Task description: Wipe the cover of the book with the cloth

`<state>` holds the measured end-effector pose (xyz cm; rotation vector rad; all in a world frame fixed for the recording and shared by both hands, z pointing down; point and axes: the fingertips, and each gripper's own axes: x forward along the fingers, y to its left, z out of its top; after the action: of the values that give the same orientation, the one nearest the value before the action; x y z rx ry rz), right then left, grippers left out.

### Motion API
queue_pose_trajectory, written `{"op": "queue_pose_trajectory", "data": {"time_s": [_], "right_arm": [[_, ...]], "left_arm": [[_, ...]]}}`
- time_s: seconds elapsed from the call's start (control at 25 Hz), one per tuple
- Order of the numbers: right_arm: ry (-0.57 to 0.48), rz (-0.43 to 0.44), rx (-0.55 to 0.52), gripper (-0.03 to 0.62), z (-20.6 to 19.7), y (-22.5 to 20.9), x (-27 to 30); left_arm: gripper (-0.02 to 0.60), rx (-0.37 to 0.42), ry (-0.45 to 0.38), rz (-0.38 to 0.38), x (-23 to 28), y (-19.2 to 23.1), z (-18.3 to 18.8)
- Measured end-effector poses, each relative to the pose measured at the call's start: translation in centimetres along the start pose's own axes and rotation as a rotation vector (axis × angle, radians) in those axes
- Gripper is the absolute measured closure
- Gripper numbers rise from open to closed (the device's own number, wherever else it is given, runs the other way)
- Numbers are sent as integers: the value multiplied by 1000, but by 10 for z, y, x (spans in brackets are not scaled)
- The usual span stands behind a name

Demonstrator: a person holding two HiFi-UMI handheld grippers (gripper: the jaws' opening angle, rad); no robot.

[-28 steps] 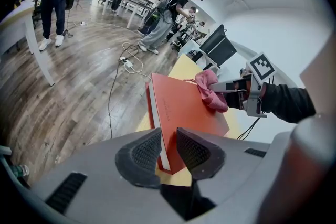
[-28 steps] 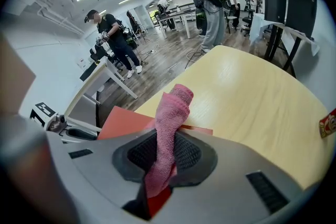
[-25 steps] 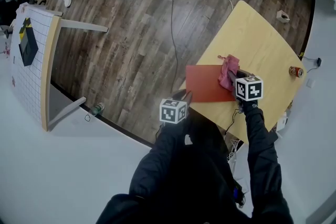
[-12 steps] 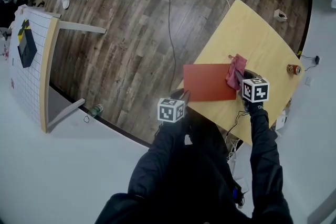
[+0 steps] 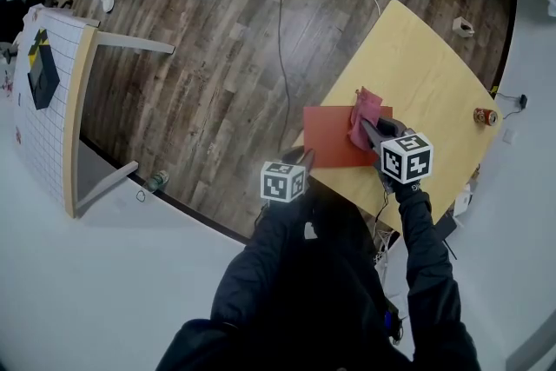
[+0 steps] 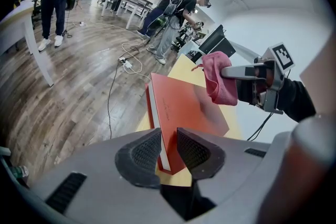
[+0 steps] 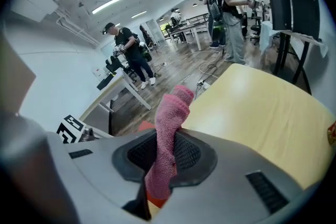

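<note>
The book (image 5: pixel 328 139) is clamped in the left claw (image 6: pixel 167 150) at the surface (image 5: pixel 426 65) edge. The cloth (image 5: pixel 362 115), held by the right claw (image 7: pixel 164 155), seemingly touches it.

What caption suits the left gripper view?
Left hand-held gripper clamps a red hardcover book; right hand-held gripper holds a pink knitted cloth.

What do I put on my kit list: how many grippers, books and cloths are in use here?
grippers: 2, the left gripper and the right gripper
book: 1
cloth: 1
Total: 4
</note>
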<state>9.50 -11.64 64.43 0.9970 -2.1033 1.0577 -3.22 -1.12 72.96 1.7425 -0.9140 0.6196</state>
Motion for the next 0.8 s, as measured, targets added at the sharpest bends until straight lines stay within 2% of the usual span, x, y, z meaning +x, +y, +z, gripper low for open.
{"op": "queue_pose_trajectory", "data": {"time_s": [0.24, 0.48, 0.68, 0.8], "right_arm": [[29, 166, -12, 517, -5, 68, 36], [73, 258, -11, 517, -13, 99, 68], [110, 269, 37, 517, -23, 98, 86], [154, 238, 4, 517, -35, 92, 93]], "left_arm": [[468, 1, -3, -15, 1, -2, 0], [469, 5, -10, -22, 1, -1, 0], [469, 6, -13, -21, 1, -1, 1], [469, 6, -12, -21, 1, -1, 1]]}}
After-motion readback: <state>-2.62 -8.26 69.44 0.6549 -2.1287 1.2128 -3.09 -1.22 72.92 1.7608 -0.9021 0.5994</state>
